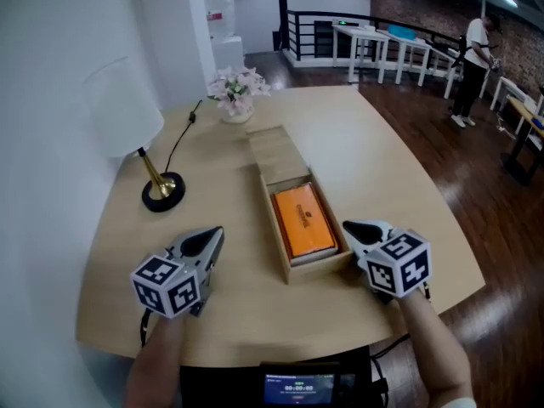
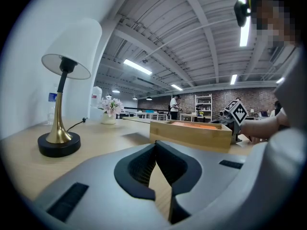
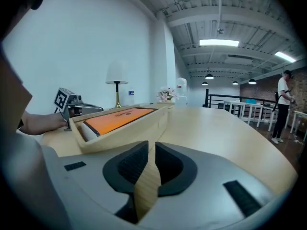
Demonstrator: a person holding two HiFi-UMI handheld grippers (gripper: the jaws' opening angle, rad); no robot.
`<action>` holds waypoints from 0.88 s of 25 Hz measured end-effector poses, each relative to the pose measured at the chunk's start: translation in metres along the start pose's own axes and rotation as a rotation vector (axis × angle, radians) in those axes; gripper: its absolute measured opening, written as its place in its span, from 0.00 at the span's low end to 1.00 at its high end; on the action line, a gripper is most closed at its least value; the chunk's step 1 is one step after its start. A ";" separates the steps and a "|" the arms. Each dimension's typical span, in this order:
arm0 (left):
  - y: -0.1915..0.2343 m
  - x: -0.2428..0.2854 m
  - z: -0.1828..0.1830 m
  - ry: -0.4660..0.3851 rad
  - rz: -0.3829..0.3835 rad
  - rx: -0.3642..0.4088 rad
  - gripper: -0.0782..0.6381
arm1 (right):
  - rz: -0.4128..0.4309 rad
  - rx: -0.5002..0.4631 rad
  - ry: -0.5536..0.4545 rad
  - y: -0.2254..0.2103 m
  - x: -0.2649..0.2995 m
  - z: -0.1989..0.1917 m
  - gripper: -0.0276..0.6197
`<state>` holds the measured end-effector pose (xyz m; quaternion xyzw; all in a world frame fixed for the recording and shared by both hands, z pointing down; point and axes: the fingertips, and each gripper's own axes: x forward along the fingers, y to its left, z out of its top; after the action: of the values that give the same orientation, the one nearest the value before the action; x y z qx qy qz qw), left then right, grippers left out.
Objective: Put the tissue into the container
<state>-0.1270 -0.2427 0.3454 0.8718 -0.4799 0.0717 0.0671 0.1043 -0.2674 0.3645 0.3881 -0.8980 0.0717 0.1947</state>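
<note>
The left gripper (image 1: 210, 240) and right gripper (image 1: 354, 231), both pressed together and empty, flank the box (image 1: 319, 267) holding the orange tissue pack (image 1: 304, 219), which a stray bump could shove off the table (image 1: 382, 168).

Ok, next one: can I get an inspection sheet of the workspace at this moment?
Surface: pale wooden table with a curved edge.
Job's things: wooden box open mid-table, orange tissue pack lying inside it.
Clutter: lamp and flower pot on the far left part.
Grippers: left gripper and right gripper flank the box's near end; fingers together, nothing held.
Cables: lamp cable runs from the base towards the flowers.
Surroundings: white wall at left; a person stands by white tables on a dark floor.
</note>
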 end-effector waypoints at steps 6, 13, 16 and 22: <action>0.000 0.000 0.000 0.001 0.001 -0.002 0.12 | 0.039 0.017 0.001 0.021 0.023 0.008 0.10; 0.000 0.001 0.001 0.002 0.001 -0.001 0.12 | 0.014 0.024 0.019 0.020 0.032 0.010 0.10; 0.000 0.001 0.001 0.000 0.001 -0.001 0.12 | 0.024 0.024 0.015 0.020 0.032 0.010 0.10; 0.001 0.001 0.001 -0.001 0.001 0.000 0.12 | 0.022 0.027 0.012 0.019 0.032 0.011 0.10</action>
<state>-0.1267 -0.2444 0.3447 0.8716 -0.4804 0.0714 0.0666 0.0675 -0.2788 0.3681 0.3804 -0.9000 0.0883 0.1939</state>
